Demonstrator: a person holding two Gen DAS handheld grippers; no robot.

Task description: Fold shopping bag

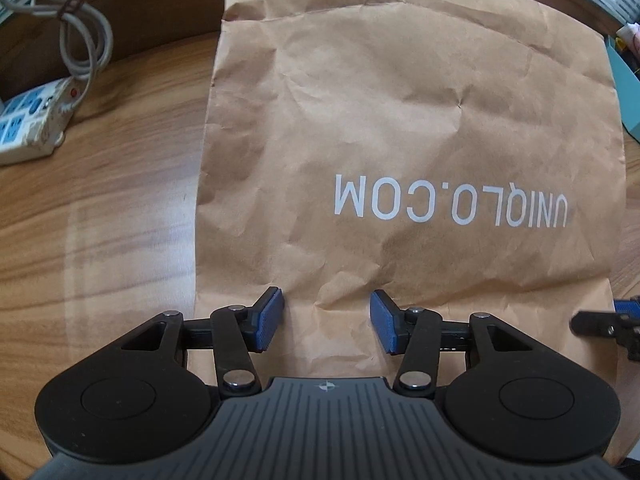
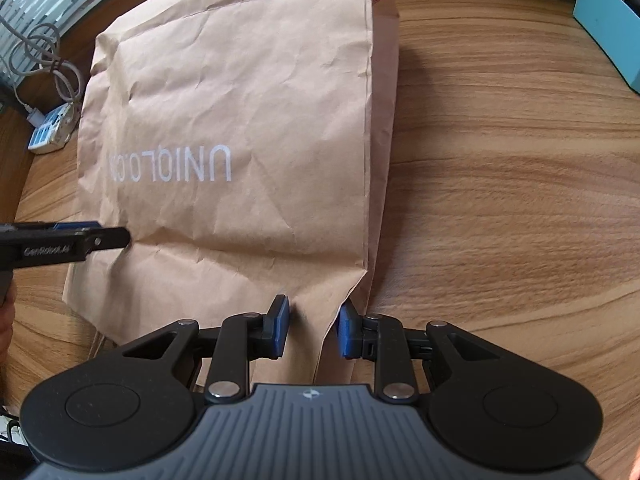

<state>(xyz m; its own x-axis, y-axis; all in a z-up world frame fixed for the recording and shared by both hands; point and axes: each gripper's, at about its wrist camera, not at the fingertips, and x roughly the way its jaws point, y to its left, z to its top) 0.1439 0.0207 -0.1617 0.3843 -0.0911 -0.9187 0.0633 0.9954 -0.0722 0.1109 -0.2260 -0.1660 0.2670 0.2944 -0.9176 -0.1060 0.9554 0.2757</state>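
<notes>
A crumpled brown paper shopping bag (image 1: pixel 400 120) with white UNIQLO.COM lettering lies flat on the wooden table (image 1: pixel 100 220). My left gripper (image 1: pixel 326 312) hangs over the bag's near edge, left of its middle. Its blue pads stand well apart and touch nothing. In the right wrist view the same bag (image 2: pixel 240 100) stretches away, and my right gripper (image 2: pixel 312 320) sits at its near right corner. Paper fills the narrow gap between the pads, and the bag's right edge is drawn inward and raised there. The left gripper (image 2: pixel 108 234) shows at the left, the right gripper (image 1: pixel 612 320) at the far right.
A white power strip (image 1: pixel 28 128) with a coiled grey cable (image 1: pixel 76 20) lies at the far left of the table. A teal box (image 2: pixel 608 20) stands at the far right. Bare wood (image 2: pixel 500 160) spreads to the right of the bag.
</notes>
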